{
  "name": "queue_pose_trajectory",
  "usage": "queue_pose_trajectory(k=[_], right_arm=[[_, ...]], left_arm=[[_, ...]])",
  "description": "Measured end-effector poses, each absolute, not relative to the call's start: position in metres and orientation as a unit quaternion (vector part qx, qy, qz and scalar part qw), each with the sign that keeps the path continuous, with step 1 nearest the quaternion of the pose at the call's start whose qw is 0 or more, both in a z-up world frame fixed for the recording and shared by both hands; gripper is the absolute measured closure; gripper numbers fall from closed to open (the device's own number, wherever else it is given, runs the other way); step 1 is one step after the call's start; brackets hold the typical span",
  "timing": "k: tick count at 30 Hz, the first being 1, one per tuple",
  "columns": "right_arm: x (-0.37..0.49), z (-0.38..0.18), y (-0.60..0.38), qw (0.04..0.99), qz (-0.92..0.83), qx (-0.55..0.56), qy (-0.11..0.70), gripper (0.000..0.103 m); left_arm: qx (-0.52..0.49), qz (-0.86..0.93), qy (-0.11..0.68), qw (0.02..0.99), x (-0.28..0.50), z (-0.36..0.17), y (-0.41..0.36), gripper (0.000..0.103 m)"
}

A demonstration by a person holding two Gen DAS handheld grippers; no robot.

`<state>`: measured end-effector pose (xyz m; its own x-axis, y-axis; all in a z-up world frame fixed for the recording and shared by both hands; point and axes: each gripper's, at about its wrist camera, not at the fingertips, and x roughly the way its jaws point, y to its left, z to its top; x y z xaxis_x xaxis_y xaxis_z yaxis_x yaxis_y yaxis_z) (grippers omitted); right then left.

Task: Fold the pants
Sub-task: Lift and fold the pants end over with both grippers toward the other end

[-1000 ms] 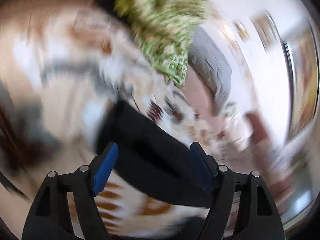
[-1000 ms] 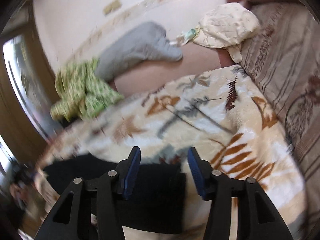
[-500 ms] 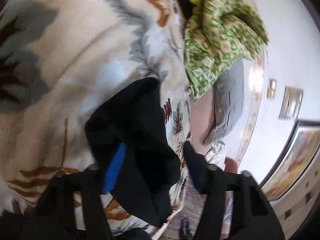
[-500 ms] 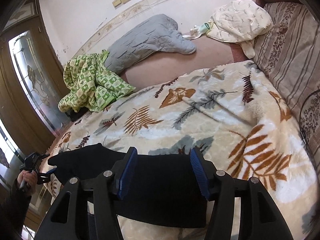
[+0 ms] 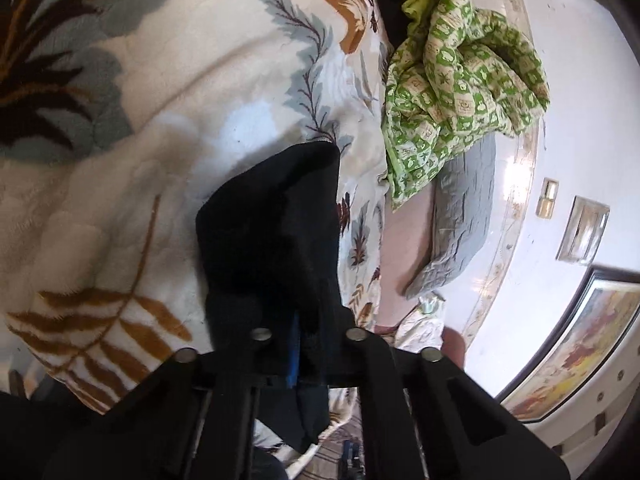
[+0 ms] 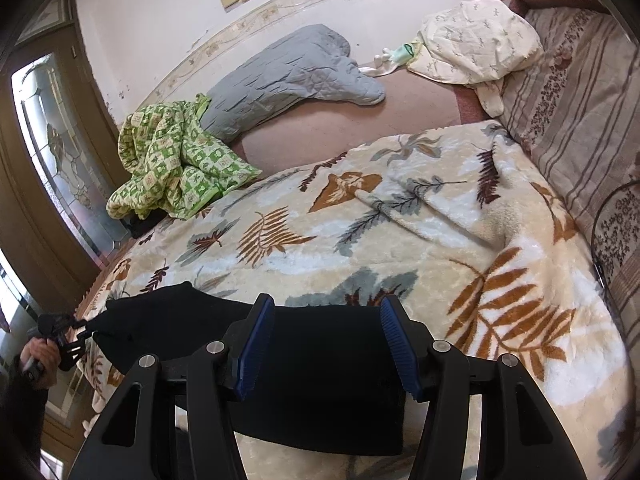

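Note:
The black pants (image 6: 180, 320) lie flat along the near edge of a leaf-patterned blanket (image 6: 360, 240) on the bed. My right gripper (image 6: 326, 344) hovers over their right part, open, with the blue pads apart and cloth showing between and below them. At the far left of the right wrist view, a hand (image 6: 38, 356) holds my left gripper (image 6: 76, 340) at the pants' left end. In the left wrist view my left gripper (image 5: 298, 344) is shut on a bunched end of the pants (image 5: 276, 220); only a sliver of a blue pad shows.
A green checked quilt (image 6: 176, 164) and a grey quilt (image 6: 288, 76) lie at the bed's far side. A cream pillow (image 6: 476, 40) and striped bedding (image 6: 580, 112) are at the right. A wooden door with glass (image 6: 52, 152) stands left. A framed painting (image 5: 580, 340) hangs on the wall.
My left gripper rolled, sank onto the pants' end and went from wide open to shut on the cloth. The right gripper stayed over the pants, still open.

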<state>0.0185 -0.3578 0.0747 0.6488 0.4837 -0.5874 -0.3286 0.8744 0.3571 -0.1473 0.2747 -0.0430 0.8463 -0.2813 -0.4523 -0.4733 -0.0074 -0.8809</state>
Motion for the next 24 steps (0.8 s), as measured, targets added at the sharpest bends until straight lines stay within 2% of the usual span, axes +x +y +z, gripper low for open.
queue_pose_trajectory(k=[4, 10, 12, 20, 24], right_arm=[[0.019, 0.070, -0.371, 0.891, 0.224, 0.152, 0.365, 0.046], [0.013, 0.028, -0.430, 0.804, 0.227, 0.404, 0.372, 0.043], [0.016, 0.011, -0.437, 0.772, 0.224, 0.447, 0.393, 0.043], [0.029, -0.017, -0.410, 0.723, 0.228, 0.432, 0.489, 0.043], [0.032, -0.022, -0.411, 0.723, 0.212, 0.442, 0.486, 0.043]], left_arm=[[-0.670, 0.084, 0.284, 0.681, -0.143, -0.037, 0.273, 0.100], [-0.573, 0.098, 0.302, 0.755, -0.132, -0.021, 0.264, 0.099], [-0.549, 0.108, 0.310, 0.769, -0.128, -0.020, 0.261, 0.099], [-0.527, 0.111, 0.317, 0.781, -0.123, -0.022, 0.261, 0.099], [-0.526, 0.113, 0.319, 0.780, -0.121, -0.023, 0.260, 0.099]])
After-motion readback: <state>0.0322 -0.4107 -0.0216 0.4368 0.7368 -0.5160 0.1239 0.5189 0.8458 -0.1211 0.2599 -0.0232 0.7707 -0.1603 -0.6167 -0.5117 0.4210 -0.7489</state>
